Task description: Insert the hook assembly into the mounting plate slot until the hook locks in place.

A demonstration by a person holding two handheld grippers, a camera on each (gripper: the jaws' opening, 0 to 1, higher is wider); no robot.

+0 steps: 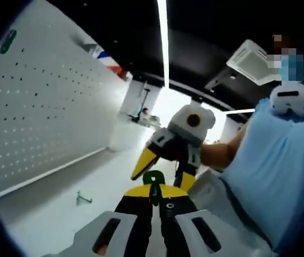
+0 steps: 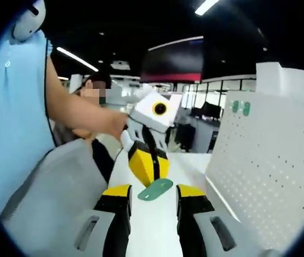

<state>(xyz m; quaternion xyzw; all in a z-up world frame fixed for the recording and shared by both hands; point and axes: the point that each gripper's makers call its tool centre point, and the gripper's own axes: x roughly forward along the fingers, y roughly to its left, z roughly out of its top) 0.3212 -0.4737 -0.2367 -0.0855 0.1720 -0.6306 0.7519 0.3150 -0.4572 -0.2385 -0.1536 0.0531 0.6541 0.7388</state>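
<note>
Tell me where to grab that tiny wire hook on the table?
Pinch the raised stem of the hook from above, I think. It sits low on the white table, so thin that jaws coming sideways would likely push it. Its finer shape is too small to tell.

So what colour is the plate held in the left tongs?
Green: the plate shows best in the right gripper view, gripped by the left tongs.

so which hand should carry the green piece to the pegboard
Left. The left tongs are shut on the green piece; the right tongs are open and hold nothing.
</note>
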